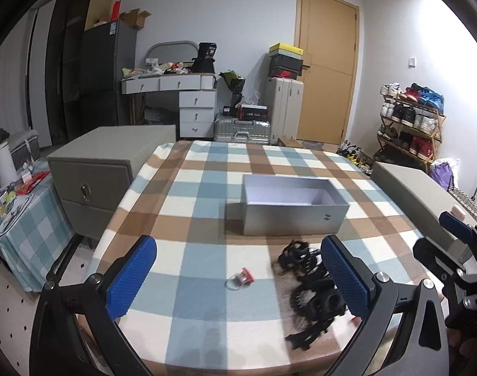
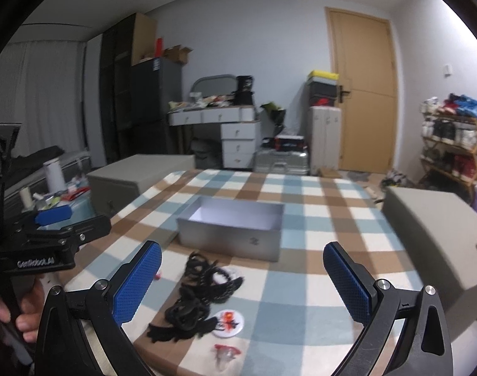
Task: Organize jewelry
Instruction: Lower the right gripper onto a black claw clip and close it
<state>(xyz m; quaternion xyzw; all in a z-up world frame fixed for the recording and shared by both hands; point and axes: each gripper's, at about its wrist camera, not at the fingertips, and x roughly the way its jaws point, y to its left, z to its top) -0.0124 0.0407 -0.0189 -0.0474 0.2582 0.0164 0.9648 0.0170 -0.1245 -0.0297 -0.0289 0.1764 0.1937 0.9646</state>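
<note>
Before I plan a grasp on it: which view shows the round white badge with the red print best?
The right wrist view: the badge lies flat on the checked cloth, its face exposed, beside the black hair ties. In the left wrist view I cannot find it; the ties and a finger cover that area.

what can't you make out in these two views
- Black pile: motion-blurred in the left wrist view, partly behind a blue finger pad; separate pieces cannot be told apart.
- Grey box: the near wall hides part of its floor in both views.
- Round badge: print too blurred to read, right wrist view.
- Small red-capped piece: blurred, kind unclear.
</note>
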